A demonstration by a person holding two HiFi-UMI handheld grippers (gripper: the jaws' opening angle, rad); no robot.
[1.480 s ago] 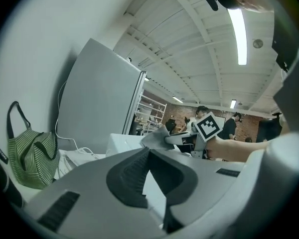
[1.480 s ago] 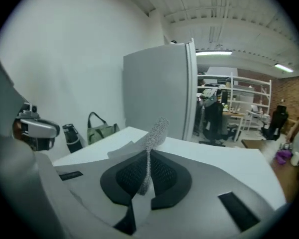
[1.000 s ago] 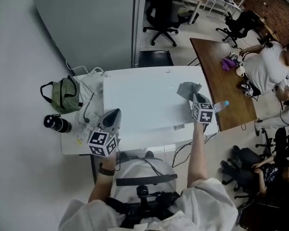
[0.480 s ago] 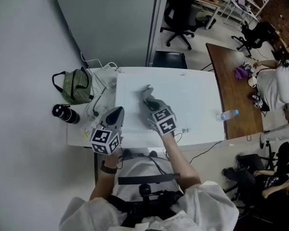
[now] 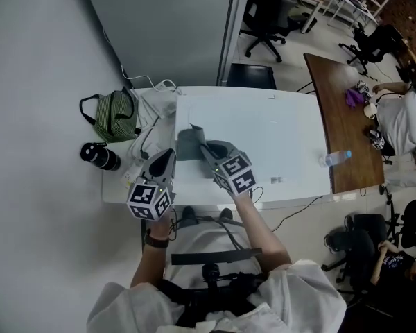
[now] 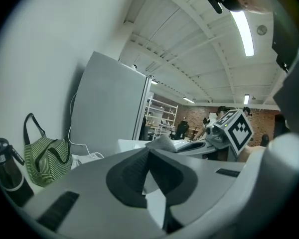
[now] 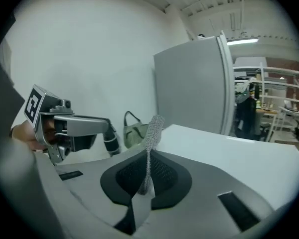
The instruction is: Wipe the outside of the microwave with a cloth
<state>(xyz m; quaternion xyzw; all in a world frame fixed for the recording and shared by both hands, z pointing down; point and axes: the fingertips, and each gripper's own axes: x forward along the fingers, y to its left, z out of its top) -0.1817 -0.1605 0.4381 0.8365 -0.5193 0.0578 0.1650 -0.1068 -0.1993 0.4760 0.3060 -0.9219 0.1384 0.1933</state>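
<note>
The microwave is a wide white box whose top fills the middle of the head view. My right gripper rests on its left front part, shut on a grey cloth that spreads out leftward on the top. In the right gripper view the cloth stands up as a thin fold pinched between the jaws, with the white microwave top ahead. My left gripper hovers by the microwave's left front corner, its jaws closed together with nothing in them.
A green striped bag, a black bottle and white cables lie left of the microwave. A grey partition stands behind. To the right are a wooden table, a water bottle and a seated person.
My right gripper has swept the cloth across the microwave top from the right side to the left front. The left gripper has stayed at the left front corner.
</note>
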